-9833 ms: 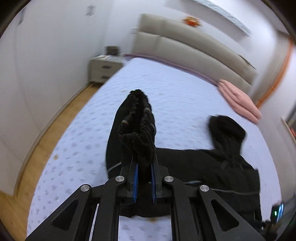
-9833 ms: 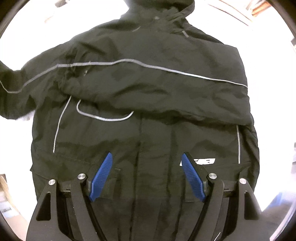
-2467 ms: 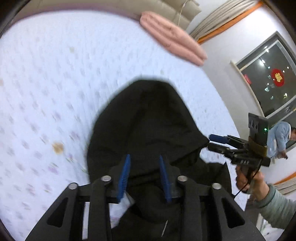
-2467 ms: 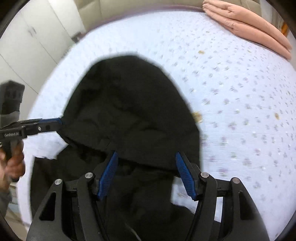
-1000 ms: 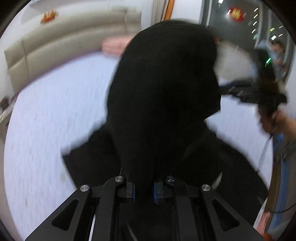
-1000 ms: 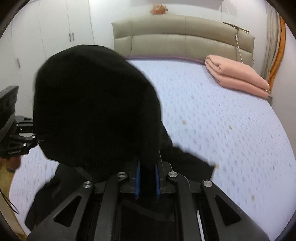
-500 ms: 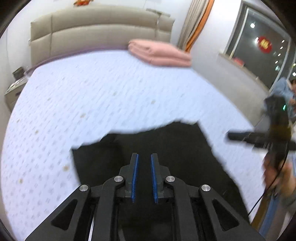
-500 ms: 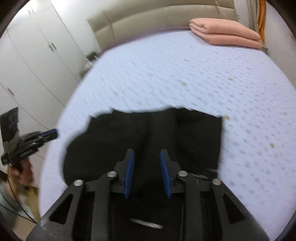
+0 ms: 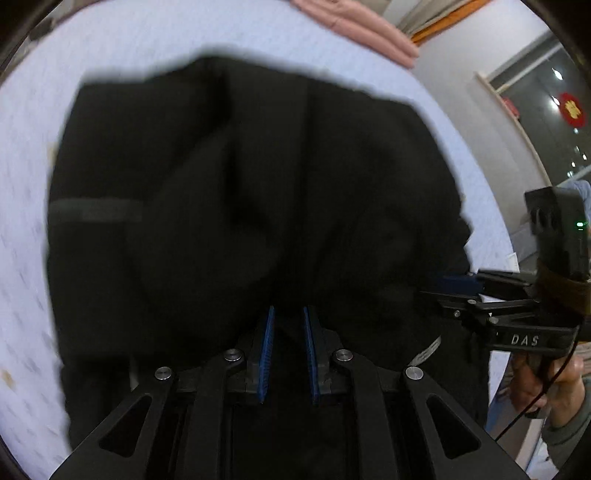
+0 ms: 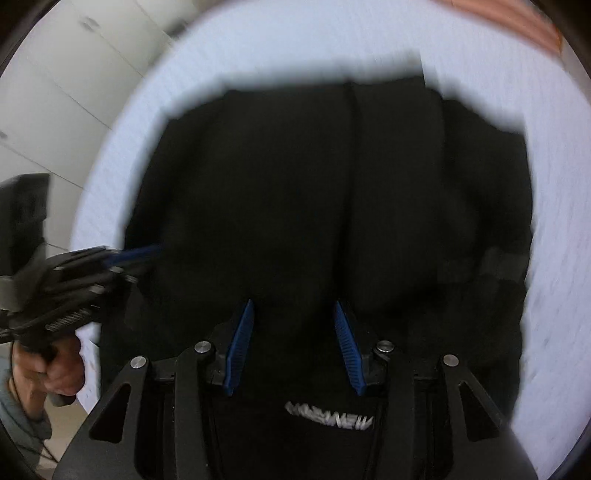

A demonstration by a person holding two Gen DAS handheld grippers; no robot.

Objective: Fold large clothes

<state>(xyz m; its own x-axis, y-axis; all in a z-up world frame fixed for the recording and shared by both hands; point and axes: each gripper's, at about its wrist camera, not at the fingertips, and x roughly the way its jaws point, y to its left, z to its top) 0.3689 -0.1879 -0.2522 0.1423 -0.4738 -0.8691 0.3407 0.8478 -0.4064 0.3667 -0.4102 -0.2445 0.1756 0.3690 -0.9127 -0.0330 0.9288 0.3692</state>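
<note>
A large black jacket (image 9: 240,192) lies folded on the white bed, its hood laid down over the body. In the right wrist view the jacket (image 10: 332,192) fills the middle, with a white logo near my fingers. My left gripper (image 9: 288,314) hangs just above the jacket's near part, jaws a narrow gap apart and holding nothing. My right gripper (image 10: 293,306) is open wide and empty over the jacket. Each gripper shows in the other's view: the right one (image 9: 458,286) at the jacket's right edge, the left one (image 10: 144,253) at its left edge.
The white dotted bedspread (image 9: 33,122) surrounds the jacket. A folded pink blanket (image 9: 365,22) lies at the bed's far side. White wardrobe doors (image 10: 55,81) stand to the left. A dark window (image 9: 554,110) is at the right.
Both grippers let go of the hood after laying it over the jacket's body. They have dropped closer to the jacket, and the right jaws have opened wider.
</note>
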